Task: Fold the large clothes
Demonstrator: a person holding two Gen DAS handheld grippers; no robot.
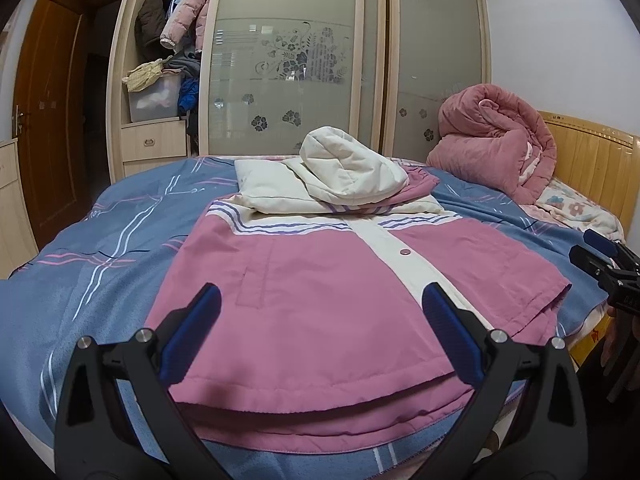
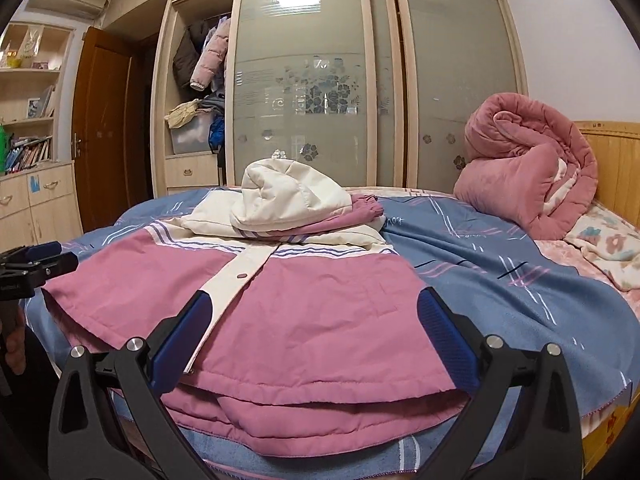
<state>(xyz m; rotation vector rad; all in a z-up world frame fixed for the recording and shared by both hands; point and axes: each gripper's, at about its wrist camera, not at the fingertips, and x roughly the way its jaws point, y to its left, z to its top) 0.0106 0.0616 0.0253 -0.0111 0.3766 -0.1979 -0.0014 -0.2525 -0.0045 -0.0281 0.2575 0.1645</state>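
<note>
Jacket (image 1: 320, 288), pink padded with a cream placket and cream hood (image 1: 352, 172), lies front-up on the blue patterned bedspread (image 1: 100, 248), hem toward the near edge of the bed, sleeves apparently tucked across the chest beneath the hood. Left hand-held gripper (image 1: 320, 328) stands with jaws wide apart over the hem on its side; right hand-held gripper (image 2: 316, 332) likewise stands apart over the other side of the hem; neither pad is seen to bite cloth. Hem shows two separate layers with a gap between them. Risk noted: a bite taking the top layer only would lift the front panel and leave the back behind, spoiling the fold. Padded fabric looks slippery and bulky; a shallow pinch could let it slide out mid-lift. Uneven lifting by the two sides would skew the fold line. Hood sits loosely piled and could roll off or bulk under the folded body. Bedspread lies directly beneath the hem and could be caught with it. Pink quilt (image 2: 528, 168) sits well apart and presents no obstruction.
</note>
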